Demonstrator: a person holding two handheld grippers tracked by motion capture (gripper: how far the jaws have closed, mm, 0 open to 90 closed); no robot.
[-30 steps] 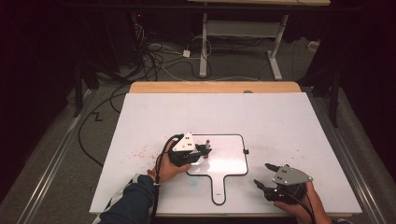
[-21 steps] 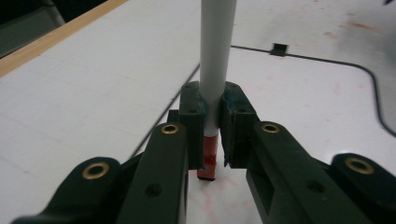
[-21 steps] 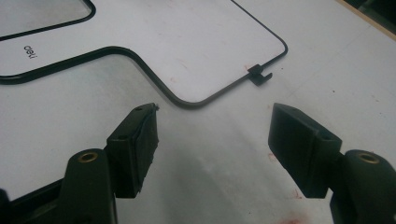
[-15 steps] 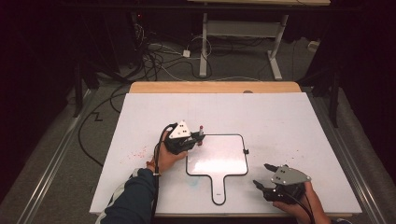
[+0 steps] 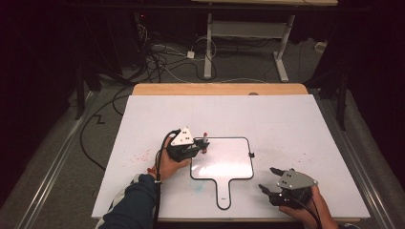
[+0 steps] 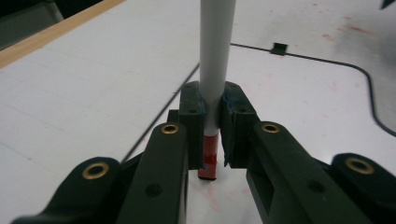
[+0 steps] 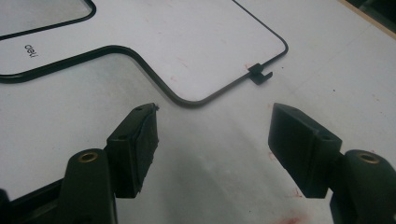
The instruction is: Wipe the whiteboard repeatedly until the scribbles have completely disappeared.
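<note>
Upright marker held at whiteboard's corner

Firmly clamped between the fingers of the left gripper, a white-barrelled marker with a red end stands upright, its red end down at the upper-left corner of a small black-rimmed paddle-shaped whiteboard lying flat on the white tabletop. Near the tabletop's front edge, well apart from the marker, the right gripper rests in a person's hand, its fingers spread wide on nothing, just beside the board's lower-right corner.
</note>
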